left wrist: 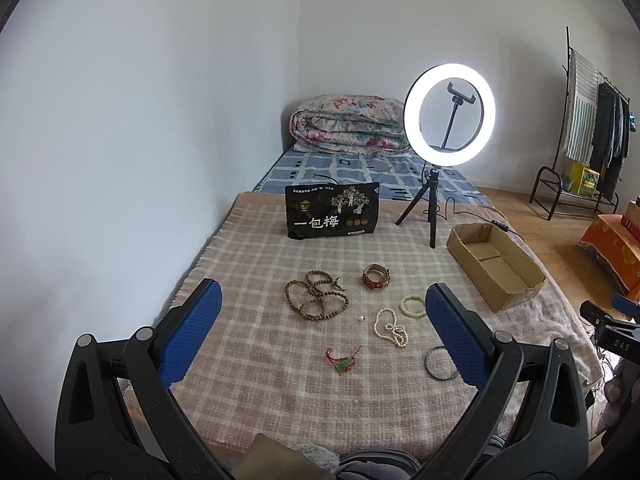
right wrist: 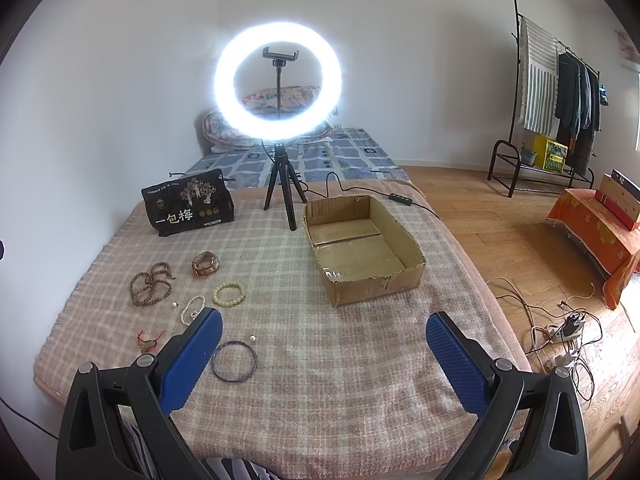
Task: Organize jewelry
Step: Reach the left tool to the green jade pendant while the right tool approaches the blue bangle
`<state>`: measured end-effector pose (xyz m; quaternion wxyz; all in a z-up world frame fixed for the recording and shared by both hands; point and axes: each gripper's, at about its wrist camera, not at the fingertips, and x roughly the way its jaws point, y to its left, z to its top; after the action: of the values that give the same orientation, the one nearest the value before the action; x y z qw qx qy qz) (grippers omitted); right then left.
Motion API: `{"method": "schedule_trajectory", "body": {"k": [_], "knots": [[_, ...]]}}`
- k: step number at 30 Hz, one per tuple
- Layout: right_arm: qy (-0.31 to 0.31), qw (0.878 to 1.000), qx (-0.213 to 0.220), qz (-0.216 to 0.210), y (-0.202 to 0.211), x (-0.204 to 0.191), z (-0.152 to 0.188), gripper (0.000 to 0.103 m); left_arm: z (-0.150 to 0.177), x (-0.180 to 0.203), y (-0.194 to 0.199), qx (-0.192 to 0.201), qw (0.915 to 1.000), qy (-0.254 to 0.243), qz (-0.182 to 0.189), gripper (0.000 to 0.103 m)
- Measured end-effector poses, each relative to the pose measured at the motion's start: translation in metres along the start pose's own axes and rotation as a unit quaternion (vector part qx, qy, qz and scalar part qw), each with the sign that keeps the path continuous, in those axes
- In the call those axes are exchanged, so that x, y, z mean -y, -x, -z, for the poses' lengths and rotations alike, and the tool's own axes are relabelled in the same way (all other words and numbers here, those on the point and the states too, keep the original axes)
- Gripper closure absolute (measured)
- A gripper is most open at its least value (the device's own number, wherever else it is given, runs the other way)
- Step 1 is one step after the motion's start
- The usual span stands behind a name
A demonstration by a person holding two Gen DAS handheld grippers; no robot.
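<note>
Jewelry lies on a plaid blanket point(left wrist: 260, 392): a brown wooden bead strand point(left wrist: 316, 296), a red-brown watch point(left wrist: 376, 276), a pale green bead bracelet point(left wrist: 413, 305), a white pearl strand point(left wrist: 391, 326), a red-green cord piece point(left wrist: 342, 360), a black bangle point(left wrist: 440, 363) and a small pearl point(left wrist: 362, 318). An empty cardboard box point(right wrist: 360, 240) sits to the right. My left gripper point(left wrist: 322, 320) is open and empty above the blanket's near side. My right gripper point(right wrist: 324, 344) is open and empty, with the black bangle point(right wrist: 234, 360) beside its left finger.
A lit ring light on a tripod point(right wrist: 280, 88) and a black snack bag point(right wrist: 188, 204) stand at the blanket's far side. A folded quilt point(left wrist: 348, 124) lies beyond. Cables and a power strip point(right wrist: 568, 328) lie on the wooden floor to the right, near a clothes rack point(right wrist: 560, 92).
</note>
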<state>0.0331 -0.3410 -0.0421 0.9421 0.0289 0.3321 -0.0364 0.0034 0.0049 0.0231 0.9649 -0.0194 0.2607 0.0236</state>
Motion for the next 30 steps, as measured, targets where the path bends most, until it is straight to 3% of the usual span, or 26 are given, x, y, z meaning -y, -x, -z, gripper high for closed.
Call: {"method": "schedule_trajectory", "body": {"k": [11,23,30], "knots": [[0.013,1.000,-0.009,0.000,-0.021,-0.005,-0.003,0.000,0.013,-0.033,-0.039,-0.027,0.9992,0.011,-0.025,0.000],[0.064,0.998,-0.009,-0.027,-0.054,-0.021,-0.004,0.000,0.041,-0.061,-0.089,-0.090,0.9956,0.026,0.000,0.000],[0.100,0.992,-0.053,-0.058,-0.086,-0.031,-0.001,0.000,0.063,-0.062,-0.123,-0.148,0.9870,0.041,0.045,0.010]]}}
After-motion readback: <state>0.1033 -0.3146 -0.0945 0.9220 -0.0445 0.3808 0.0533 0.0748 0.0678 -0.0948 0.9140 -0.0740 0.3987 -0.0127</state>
